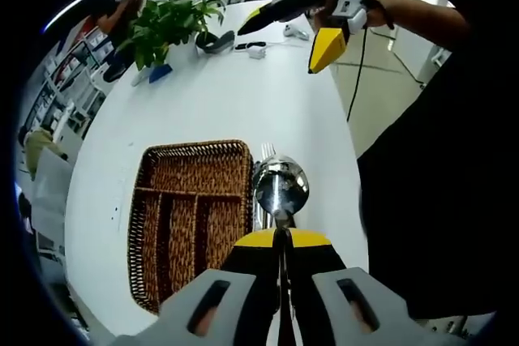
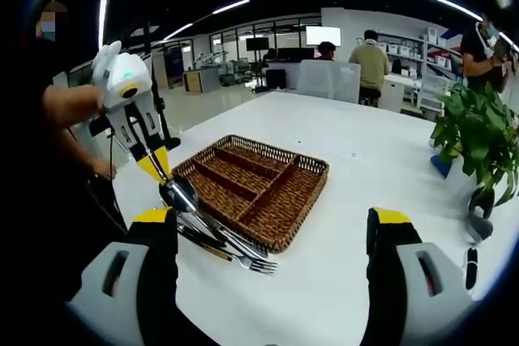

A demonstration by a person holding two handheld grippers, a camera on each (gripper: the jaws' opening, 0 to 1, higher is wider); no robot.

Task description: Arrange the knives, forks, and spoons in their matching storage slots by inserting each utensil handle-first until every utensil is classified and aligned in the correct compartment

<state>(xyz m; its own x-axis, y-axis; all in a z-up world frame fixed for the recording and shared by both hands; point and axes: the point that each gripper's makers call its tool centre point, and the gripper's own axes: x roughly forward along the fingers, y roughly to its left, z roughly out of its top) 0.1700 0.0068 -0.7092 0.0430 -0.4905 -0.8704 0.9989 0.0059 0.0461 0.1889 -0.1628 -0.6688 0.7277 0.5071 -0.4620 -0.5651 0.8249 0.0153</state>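
My left gripper (image 1: 281, 237) is shut on the handle of a shiny spoon (image 1: 280, 188), whose bowl points away from the jaws, just right of the brown wicker tray (image 1: 195, 148). In the right gripper view that same left gripper (image 2: 154, 166) hangs with the spoon (image 2: 180, 194) over a small heap of knives and forks (image 2: 231, 250) lying beside the tray (image 2: 306, 204). The tray's long slots look bare. My right gripper (image 2: 272, 220) stands wide open with nothing between its fingers, back from the tray. In the left gripper view the right gripper (image 1: 288, 38) is raised above the far side of the table.
The white table (image 1: 219, 95) stretches on past the tray. A potted plant (image 1: 166, 26) (image 2: 478, 131) and small dark items (image 1: 215, 42) stand at its far end. A person's arm (image 2: 69, 107) and dark clothing (image 1: 438, 200) line the table's edge. People sit at desks behind.
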